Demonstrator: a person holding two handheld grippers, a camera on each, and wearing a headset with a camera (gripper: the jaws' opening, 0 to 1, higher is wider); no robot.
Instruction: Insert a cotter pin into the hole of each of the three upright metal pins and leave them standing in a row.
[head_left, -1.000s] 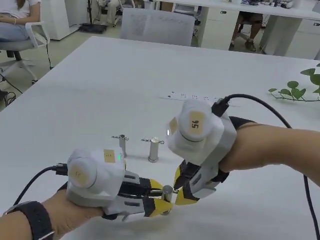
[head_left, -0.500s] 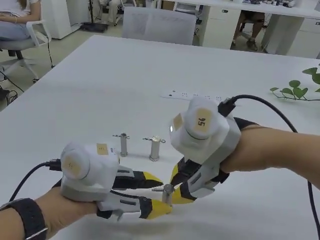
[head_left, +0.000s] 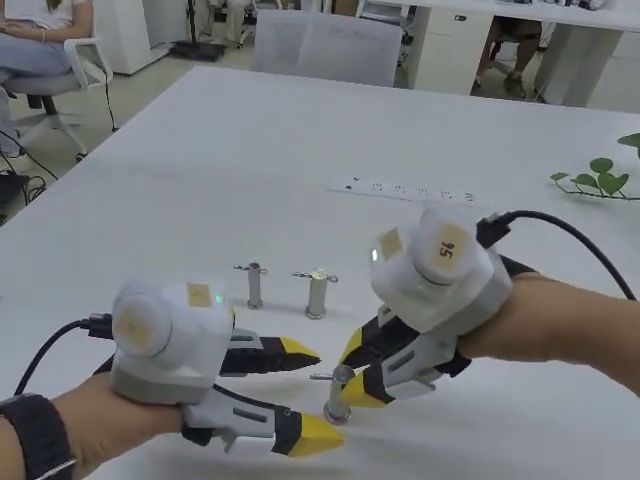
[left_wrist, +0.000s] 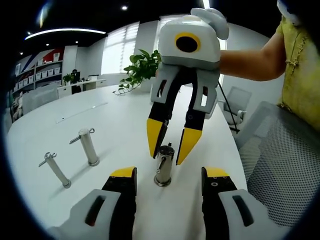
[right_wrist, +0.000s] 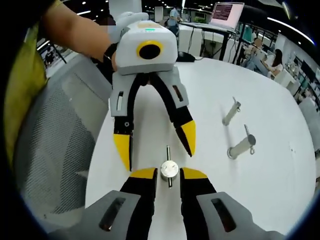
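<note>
— So, why is your left gripper (right_wrist: 157, 150) hanging wide open, holding nothing?

— Because its part looks done, I'd say. Its jaws are spread to either side of the nearest metal pin (head_left: 338, 398), clear of it, so nothing knocks the cotter pin (head_left: 320, 377) that sits crosswise through the hole near the top.

— And the right gripper (left_wrist: 167, 150)?

— It points down from above with its yellow tips flanking the pin's head, close on both sides. Whether they press on it I cannot tell. I judge it is there to steady the pin upright on the white table (head_left: 200, 180).

— What about the others?

— Beyond, the middle metal pin (head_left: 317, 297) and the left-hand metal pin (head_left: 254, 287) stand upright side by side, each with its own cotter through it. The nearest one stands well in front of that pair, so I reckon it wants shifting back beside them for the row.

— Anything further off?

— A power strip (head_left: 405, 190), well away from the work.
</note>
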